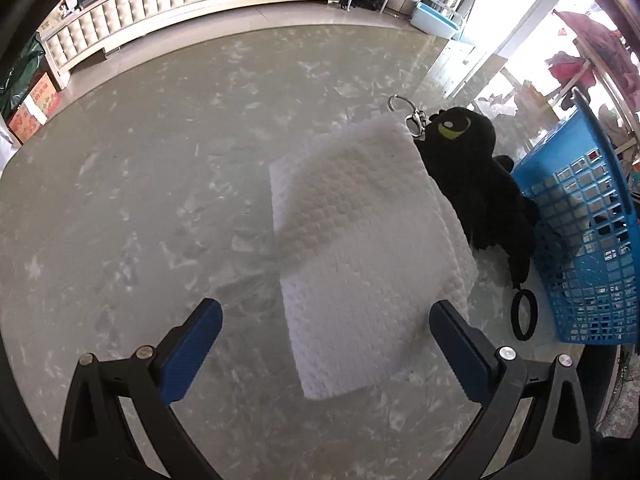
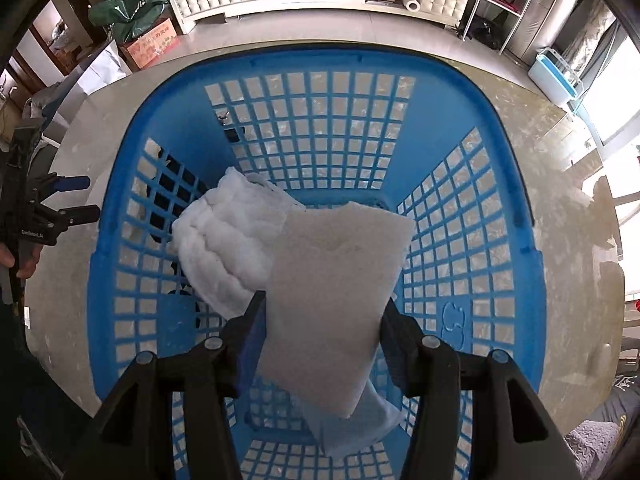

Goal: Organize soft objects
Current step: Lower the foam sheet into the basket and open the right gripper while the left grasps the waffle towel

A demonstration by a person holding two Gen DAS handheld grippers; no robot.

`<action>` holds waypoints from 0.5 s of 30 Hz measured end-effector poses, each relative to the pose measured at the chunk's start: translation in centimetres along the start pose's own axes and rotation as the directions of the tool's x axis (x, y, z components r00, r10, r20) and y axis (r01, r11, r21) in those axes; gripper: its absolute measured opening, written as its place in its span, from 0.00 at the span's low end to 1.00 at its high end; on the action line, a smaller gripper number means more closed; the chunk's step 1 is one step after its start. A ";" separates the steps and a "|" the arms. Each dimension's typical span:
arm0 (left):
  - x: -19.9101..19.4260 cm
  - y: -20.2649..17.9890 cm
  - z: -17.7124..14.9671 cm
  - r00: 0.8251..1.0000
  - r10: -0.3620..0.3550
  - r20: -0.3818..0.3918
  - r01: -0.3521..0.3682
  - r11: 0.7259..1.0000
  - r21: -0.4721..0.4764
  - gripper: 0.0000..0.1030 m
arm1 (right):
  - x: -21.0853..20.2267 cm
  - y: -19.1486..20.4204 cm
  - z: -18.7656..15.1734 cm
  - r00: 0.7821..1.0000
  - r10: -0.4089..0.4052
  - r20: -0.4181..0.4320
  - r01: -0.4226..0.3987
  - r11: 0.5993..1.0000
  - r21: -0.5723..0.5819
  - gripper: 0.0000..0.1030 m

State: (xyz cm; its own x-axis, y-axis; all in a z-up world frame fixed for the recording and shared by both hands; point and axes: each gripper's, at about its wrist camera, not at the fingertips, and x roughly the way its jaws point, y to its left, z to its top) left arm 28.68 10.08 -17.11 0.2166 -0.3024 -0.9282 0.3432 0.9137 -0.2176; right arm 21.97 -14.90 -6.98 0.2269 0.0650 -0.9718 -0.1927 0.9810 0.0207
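My right claw [image 2: 322, 320] is pinching a folded white cloth [image 2: 340, 280] directly over the blue basket [image 2: 516, 184], where a fluffy white towel [image 2: 224, 248] is lying just left of the fingers. My left claw [image 1: 326, 344] is hanging spread and empty over the surface [image 1: 140, 200]; a textured white towel [image 1: 360, 240] is lying ahead of its fingertips, a black plush toy [image 1: 476, 172] beyond-right.

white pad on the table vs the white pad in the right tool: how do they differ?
The table pad lies flat on the marble top, ungripped; the held pad hangs clamped in the right tool over the blue basket. The table pad looks bumpy and embossed, the held pad smoother. The table pad lies beside a black plush. Both are white, soft and rectangular.
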 end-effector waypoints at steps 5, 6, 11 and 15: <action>1.1 -0.8 0.5 1.000 0.003 -0.017 -0.003 1.000 0.006 1.00 | 0.1 0.0 0.0 1.000 -0.006 -0.005 0.006 1.000 -0.017 0.49; 1.3 -1.0 0.6 1.000 0.006 -0.019 -0.006 1.000 0.005 1.00 | 0.2 0.0 0.0 1.000 -0.009 -0.005 0.009 1.000 -0.019 0.50; 1.9 -2.0 1.2 1.000 0.025 -0.015 -0.024 1.000 0.012 1.00 | 0.9 0.1 0.4 1.000 -0.009 -0.016 0.009 1.000 -0.016 0.54; 2.2 -2.8 1.8 1.000 0.027 -0.013 -0.027 1.000 0.005 1.00 | 0.9 -0.2 0.6 1.000 -0.004 -0.020 0.004 1.000 -0.003 0.59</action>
State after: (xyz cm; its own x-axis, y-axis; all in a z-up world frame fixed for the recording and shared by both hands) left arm 29.83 6.39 -18.05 0.2136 -0.2738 -0.9378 0.3418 0.9202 -0.1908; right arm 22.78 -14.89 -7.76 0.2085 0.0571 -0.9764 -0.1942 0.9808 0.0159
